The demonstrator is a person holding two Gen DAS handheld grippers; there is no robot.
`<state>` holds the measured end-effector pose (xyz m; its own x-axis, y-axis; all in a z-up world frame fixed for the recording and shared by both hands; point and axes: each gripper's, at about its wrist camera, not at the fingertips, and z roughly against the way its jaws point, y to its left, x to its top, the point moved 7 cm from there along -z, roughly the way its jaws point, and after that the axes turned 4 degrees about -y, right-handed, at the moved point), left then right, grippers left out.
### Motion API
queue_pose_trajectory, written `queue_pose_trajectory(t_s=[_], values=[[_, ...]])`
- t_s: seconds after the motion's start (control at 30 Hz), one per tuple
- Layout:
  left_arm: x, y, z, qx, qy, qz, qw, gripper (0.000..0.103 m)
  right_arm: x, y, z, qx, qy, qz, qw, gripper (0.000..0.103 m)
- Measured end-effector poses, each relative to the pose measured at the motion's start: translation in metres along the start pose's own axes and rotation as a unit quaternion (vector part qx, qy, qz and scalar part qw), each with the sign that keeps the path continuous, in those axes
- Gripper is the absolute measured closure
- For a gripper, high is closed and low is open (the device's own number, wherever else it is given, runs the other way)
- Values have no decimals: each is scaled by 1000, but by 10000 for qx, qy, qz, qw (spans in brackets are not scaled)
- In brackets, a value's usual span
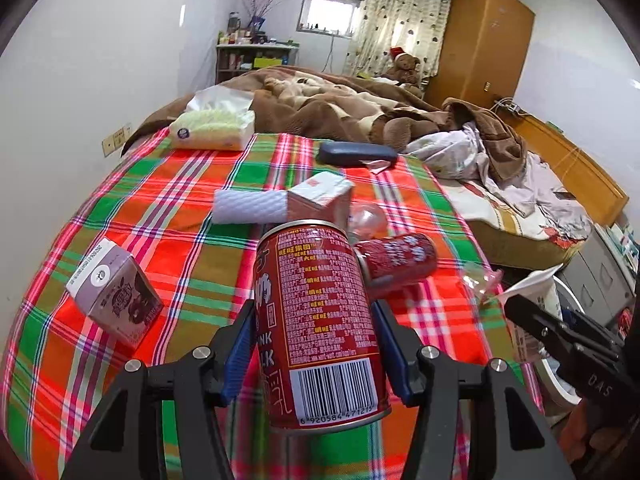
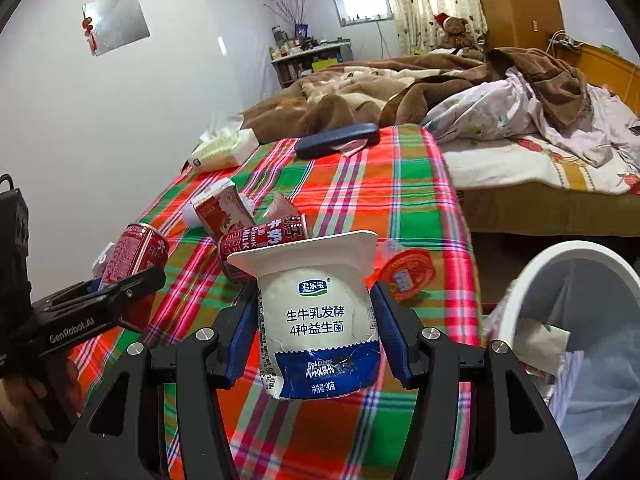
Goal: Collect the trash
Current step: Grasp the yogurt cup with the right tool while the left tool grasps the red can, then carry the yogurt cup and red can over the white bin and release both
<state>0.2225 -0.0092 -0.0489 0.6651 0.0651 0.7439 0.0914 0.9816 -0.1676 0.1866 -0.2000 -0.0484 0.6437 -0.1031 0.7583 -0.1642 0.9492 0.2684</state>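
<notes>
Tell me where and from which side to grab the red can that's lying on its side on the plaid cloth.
Grip the lying red can across the middle of its round body, coming down from above with the jaws straddling its width. On its side it offers no upright wall, and its ends face sideways. A clear plastic piece sits just behind it, so probably keep the fingers off that side.

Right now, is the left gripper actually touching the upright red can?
Touching. In the left wrist view both blue pads of the left gripper press the sides of the red can, with no gap showing on either side.
</notes>
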Motion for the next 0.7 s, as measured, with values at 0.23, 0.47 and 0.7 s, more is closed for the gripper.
queue_pose_trajectory(t_s=[0.23, 0.47, 0.7], values=[[-8, -34, 20, -282, -83, -226, 9993, 46, 0, -18, 21, -196, -195, -139, 9995, 46], [-12, -71, 29, -565, -109, -461, 9973, 46, 0, -42, 41, -424, -368, -325, 9979, 46], [-20, -118, 31, -904, -73, -756, 9930, 46, -1, -74, 59, -726, -509, -506, 9948, 46]])
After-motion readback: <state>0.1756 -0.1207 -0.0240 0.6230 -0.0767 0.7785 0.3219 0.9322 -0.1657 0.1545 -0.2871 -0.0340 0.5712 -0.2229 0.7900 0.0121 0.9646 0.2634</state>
